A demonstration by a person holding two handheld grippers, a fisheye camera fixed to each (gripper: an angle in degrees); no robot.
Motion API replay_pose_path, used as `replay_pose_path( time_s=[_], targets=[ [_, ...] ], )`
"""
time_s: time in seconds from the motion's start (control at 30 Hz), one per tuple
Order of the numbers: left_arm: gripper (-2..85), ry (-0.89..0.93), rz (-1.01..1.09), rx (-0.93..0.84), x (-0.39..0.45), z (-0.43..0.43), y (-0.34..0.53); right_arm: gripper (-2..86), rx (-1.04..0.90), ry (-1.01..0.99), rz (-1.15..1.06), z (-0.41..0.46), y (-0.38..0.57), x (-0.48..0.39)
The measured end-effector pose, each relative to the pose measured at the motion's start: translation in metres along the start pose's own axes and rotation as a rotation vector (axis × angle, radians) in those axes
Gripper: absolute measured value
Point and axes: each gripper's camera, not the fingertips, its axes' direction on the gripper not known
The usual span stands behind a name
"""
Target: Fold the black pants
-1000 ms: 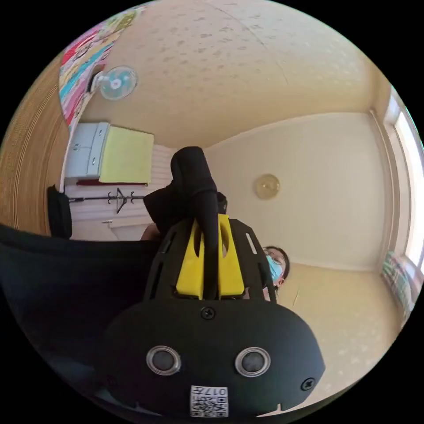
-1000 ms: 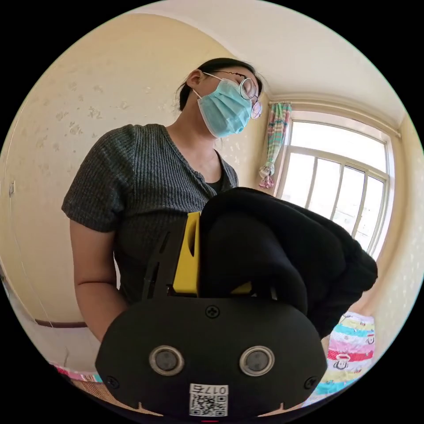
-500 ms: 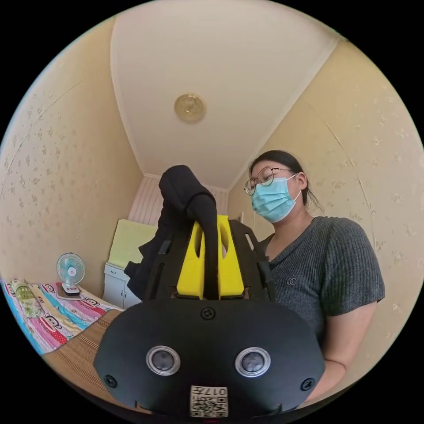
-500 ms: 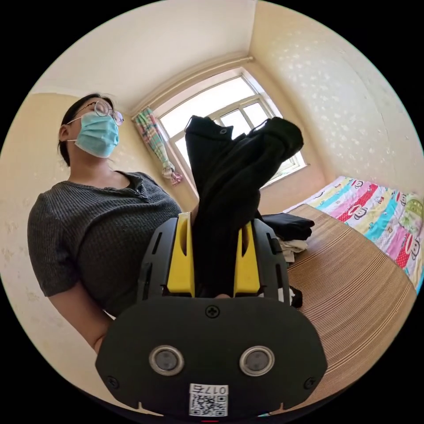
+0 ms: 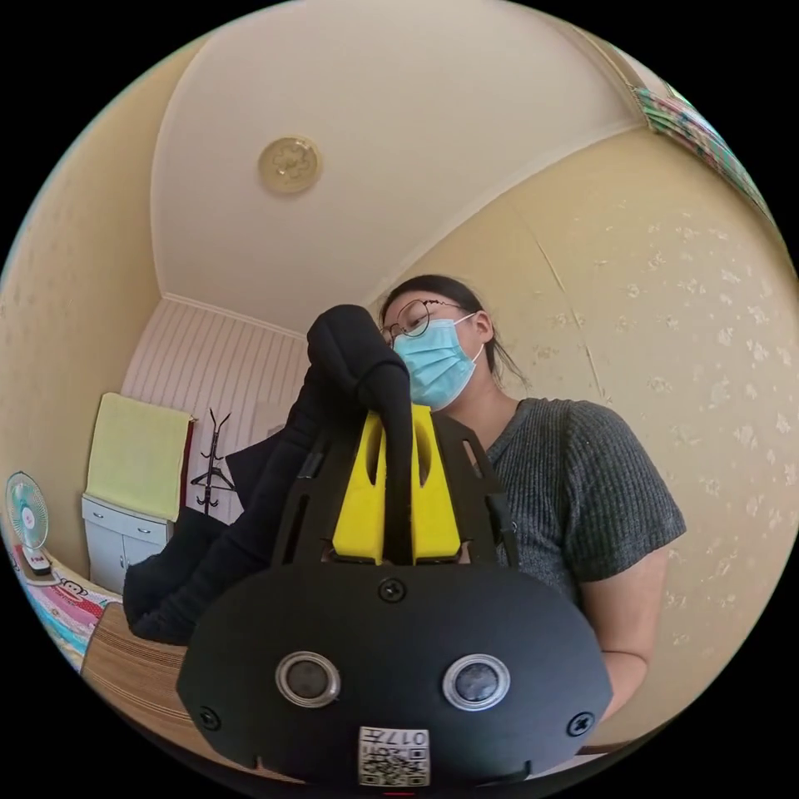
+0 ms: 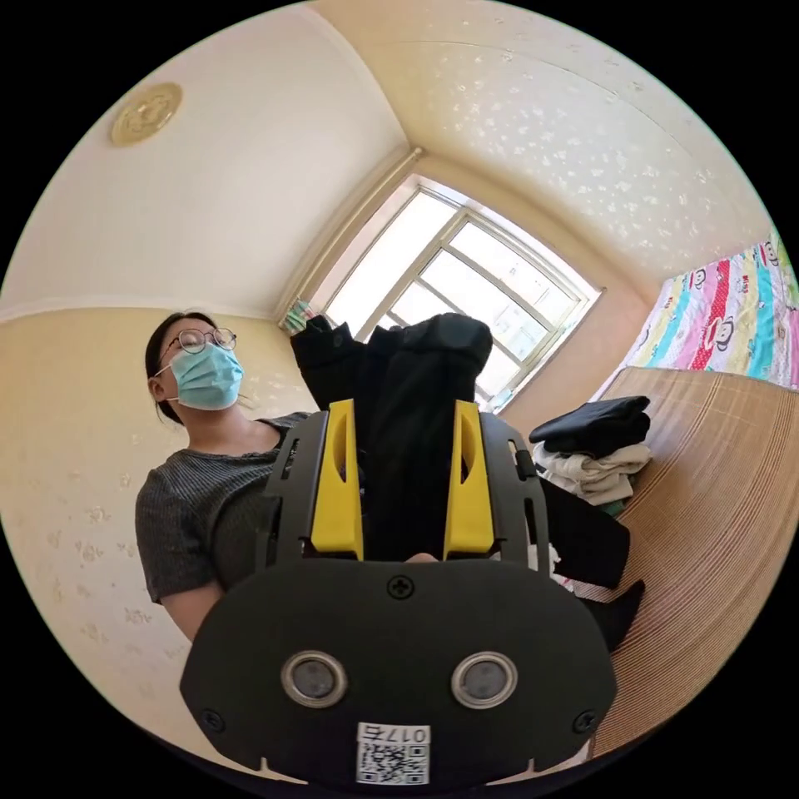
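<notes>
Black pants clamped: left gripper, right gripper.

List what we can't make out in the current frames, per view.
- Left gripper view: pants drop behind the left gripper; their lower length is cut off by its housing.
- Right gripper view: the bunch of pants in the right gripper hides its own shape; waistband or leg cannot be told.
- Right gripper view: clothes pile on the mat is small; items cannot be told apart.
- How far folding has got: cannot tell.
</notes>
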Motion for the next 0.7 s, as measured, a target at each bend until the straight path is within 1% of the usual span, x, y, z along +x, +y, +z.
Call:
replay_pose_path(
  time_s=[0.03, 0.07, 0.1, 0.17, 0.23, 0.33, 0.37, 0.43, 0.5, 0.53, 0.57, 0.6, 0.63, 0.67, 0.7],
  targets=[
    [4.1, 0.008, -0.01, -0.006, 0.001, 0.009, 0.006, 15.7, -0.034, -0.052, 0.012, 0.009, -0.009, 0.006],
    [4.1, 0.013, -0.013, -0.01, 0.002, 0.014, 0.009, 15.8, -0.104, -0.056, 0.055, 0.024, -0.019, 0.014],
    [4.1, 0.028, -0.018, -0.017, 0.003, 0.022, 0.014, 16.0, -0.15, -0.026, 0.078, 0.033, -0.023, 0.019],
    [4.1, 0.052, -0.021, -0.022, 0.007, 0.034, 0.021, 17.3, -0.267, 0.175, 0.204, 0.058, -0.03, 0.041],
    [4.1, 0.089, -0.015, -0.021, 0.013, 0.048, 0.029, 17.9, -0.29, 0.186, 0.234, 0.069, -0.029, 0.054],
    [4.2, 0.157, 0.012, -0.015, 0.022, 0.064, 0.039, 18.8, -0.312, -0.023, 0.283, 0.089, -0.024, 0.082],
    [4.2, 0.173, 0.018, -0.011, 0.023, 0.068, 0.042, 19.1, -0.356, -0.098, 0.307, 0.103, -0.021, 0.096],
    [4.2, 0.264, 0.031, 0.007, 0.023, 0.084, 0.053, 19.5, -0.41, -0.183, 0.332, 0.126, -0.017, 0.114],
    [4.2, 0.321, 0.036, 0.015, 0.021, 0.097, 0.059, 19.1, -0.381, -0.26, 0.31, 0.142, -0.015, 0.122],
    [4.3, 0.34, 0.033, 0.016, 0.02, 0.103, 0.061, 18.4, -0.341, -0.365, 0.271, 0.15, -0.015, 0.122],
    [4.3, 0.343, 0.031, 0.015, 0.02, 0.105, 0.062, 17.6, -0.31, -0.517, 0.218, 0.156, -0.016, 0.117],
    [4.3, 0.333, 0.032, 0.01, 0.021, 0.108, 0.061, 17.2, -0.301, -0.564, 0.201, 0.159, -0.016, 0.115],
    [4.3, 0.311, 0.041, 0.004, 0.026, 0.108, 0.059, 15.2, -0.292, -0.557, 0.177, 0.16, -0.018, 0.109],
    [4.3, 0.297, 0.049, -0.001, 0.029, 0.107, 0.058, 11.6, -0.279, -0.467, 0.138, 0.155, -0.019, 0.099],
    [4.4, 0.256, 0.063, -0.021, 0.037, 0.106, 0.054, 9.1, -0.267, -0.423, 0.113, 0.15, -0.021, 0.092]
  ],
)
